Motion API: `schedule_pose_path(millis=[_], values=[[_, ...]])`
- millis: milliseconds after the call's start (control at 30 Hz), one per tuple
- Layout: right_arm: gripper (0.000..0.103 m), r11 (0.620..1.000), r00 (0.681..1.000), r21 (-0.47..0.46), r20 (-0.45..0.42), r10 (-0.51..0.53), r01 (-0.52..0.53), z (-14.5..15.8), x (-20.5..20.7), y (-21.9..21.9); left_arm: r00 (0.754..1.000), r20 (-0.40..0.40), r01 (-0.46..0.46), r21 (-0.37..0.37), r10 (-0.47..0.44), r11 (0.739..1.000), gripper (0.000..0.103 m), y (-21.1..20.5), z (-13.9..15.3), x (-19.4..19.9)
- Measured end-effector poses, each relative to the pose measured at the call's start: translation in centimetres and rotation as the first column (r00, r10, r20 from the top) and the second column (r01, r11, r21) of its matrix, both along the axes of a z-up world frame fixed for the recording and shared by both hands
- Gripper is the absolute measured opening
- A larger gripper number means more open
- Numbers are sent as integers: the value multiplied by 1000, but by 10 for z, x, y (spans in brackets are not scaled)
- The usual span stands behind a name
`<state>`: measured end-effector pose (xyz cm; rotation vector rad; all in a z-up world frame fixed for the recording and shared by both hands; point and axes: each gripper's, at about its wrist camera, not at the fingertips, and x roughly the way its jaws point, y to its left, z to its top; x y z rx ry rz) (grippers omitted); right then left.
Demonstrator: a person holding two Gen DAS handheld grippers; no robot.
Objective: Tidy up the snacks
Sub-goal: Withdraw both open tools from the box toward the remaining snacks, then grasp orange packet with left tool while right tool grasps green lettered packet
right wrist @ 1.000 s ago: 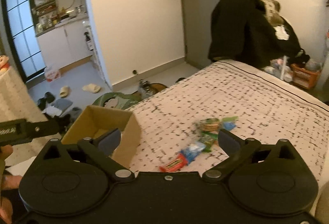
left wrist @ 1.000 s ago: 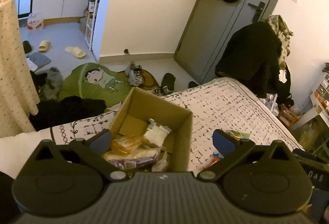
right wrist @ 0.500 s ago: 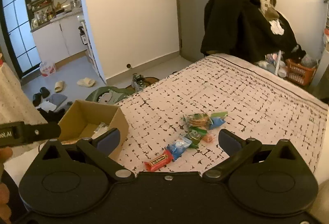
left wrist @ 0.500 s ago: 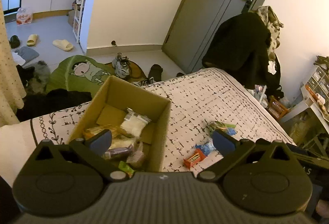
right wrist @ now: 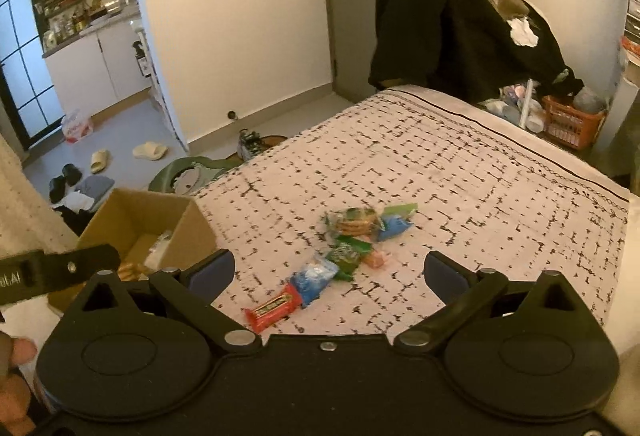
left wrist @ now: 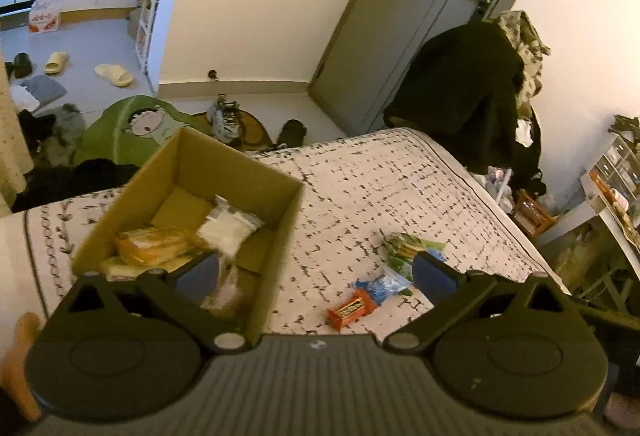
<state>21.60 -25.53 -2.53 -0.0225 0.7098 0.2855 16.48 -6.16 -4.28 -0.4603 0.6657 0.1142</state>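
An open cardboard box point(left wrist: 280, 204) stands on the bed at the left and holds several snack packets, among them a white bag point(left wrist: 230, 226) and an orange pack point(left wrist: 154, 244). It also shows in the right wrist view point(right wrist: 176, 232). Loose snacks lie on the bed to its right: a red bar point(right wrist: 274, 306), a blue packet point(right wrist: 314, 278), green packets point(right wrist: 346, 252) and a cookie pack point(right wrist: 352, 220). My left gripper point(left wrist: 316, 272) is open and empty, above the box's near right corner. My right gripper point(right wrist: 330, 270) is open and empty, above the loose snacks.
The bed's patterned cover point(right wrist: 460, 188) stretches back to a dark heap of clothes point(right wrist: 460, 24). Beyond the bed's left edge lie a green cartoon cushion point(left wrist: 136, 128), shoes and slippers point(left wrist: 114, 74) on the floor. An orange basket point(right wrist: 572, 124) stands at the right.
Both grippers have pulled back and risen. The box and the loose snacks now show farther off and more fully. Both stay open.
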Motion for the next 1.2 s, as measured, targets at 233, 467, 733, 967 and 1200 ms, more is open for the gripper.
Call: schedule_pose_path(millis=[233, 467, 733, 967, 1200], values=[[93, 999, 998, 22, -34, -45, 46, -9, 24, -19, 999, 25, 27, -20, -26, 999, 97, -16, -16, 12], [85, 998, 993, 36, -110, -40, 45, -34, 55, -29, 998, 48, 51, -57, -49, 997, 89, -31, -34, 36], [72, 999, 990, 28, -134, -31, 35, -59, 79, -25, 995, -62, 76, -87, -82, 993, 66, -47, -81, 67], [60, 999, 980, 51, -197, -5, 15, -81, 98, -20, 987, -133, 80, -86, -91, 993, 64, -56, -117, 84], [60, 998, 975, 54, -217, 56, -45, -95, 103, 0, 983, -172, 52, -80, -65, 995, 64, -58, -141, 98]])
